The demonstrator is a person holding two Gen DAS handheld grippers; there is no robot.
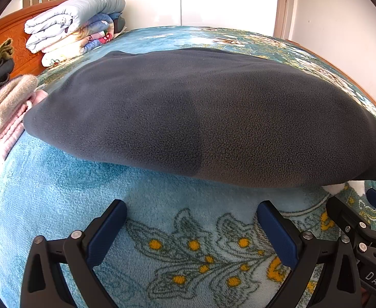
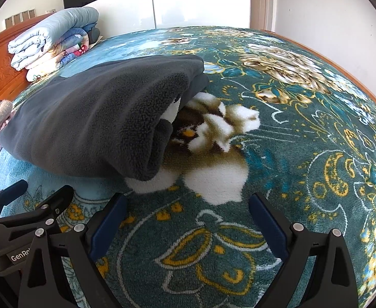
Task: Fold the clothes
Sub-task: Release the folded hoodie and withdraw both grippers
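Gray fleece (image 1: 200,113) lies sideways just beyond your wide, empty left tongs (image 1: 191,219) and right tongs (image 2: 186,211).

Your work surface is a bed covered in a teal floral plush blanket (image 2: 303,133). Directly on it you have a folded dark grey fleece garment (image 1: 200,113), a stack of folded quilts (image 1: 72,25) by the orange headboard (image 1: 10,33), and pink and beige knitwear (image 1: 5,110) touching the fleece's left edge
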